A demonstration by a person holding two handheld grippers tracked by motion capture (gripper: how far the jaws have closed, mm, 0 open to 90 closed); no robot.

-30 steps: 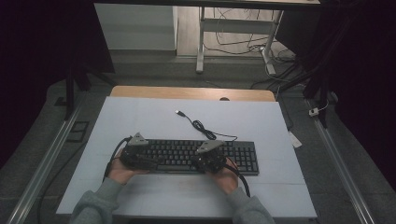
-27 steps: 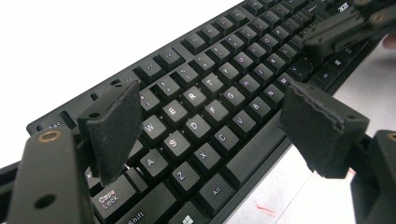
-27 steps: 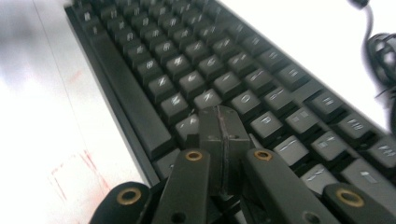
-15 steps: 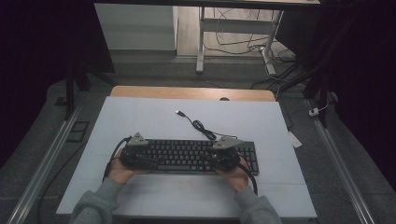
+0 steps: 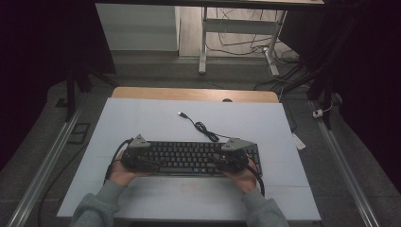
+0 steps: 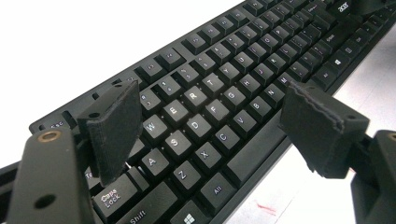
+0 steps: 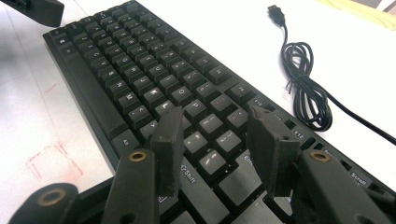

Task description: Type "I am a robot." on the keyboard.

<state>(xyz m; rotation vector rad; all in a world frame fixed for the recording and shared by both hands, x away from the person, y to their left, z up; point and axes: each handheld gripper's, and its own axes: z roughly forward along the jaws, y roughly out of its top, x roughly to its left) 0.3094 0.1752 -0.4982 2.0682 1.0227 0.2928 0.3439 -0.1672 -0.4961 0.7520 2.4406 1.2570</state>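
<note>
A black keyboard (image 5: 189, 158) lies flat across the near half of the white table (image 5: 142, 118). My left gripper (image 5: 150, 161) hovers over its left end. In the left gripper view the gripper (image 6: 215, 126) is open, one pad above the Tab corner and the other past the near edge of the keyboard (image 6: 219, 88). My right gripper (image 5: 220, 161) hangs over the right part. Its jaws have just been opening, and in the right gripper view the gripper (image 7: 219, 144) stands open just above the keys (image 7: 140, 70), gripping nothing.
The keyboard's black cable (image 5: 203, 127) runs in a loose coil behind it, ending in a USB plug (image 5: 181, 114) on the bare table; the coil (image 7: 303, 84) lies close to the right gripper. A wooden strip (image 5: 194, 94) borders the far table edge.
My right hand has slid to the right along the keyboard, from near its middle to its right part. The left hand and the keyboard have stayed where they were.
</note>
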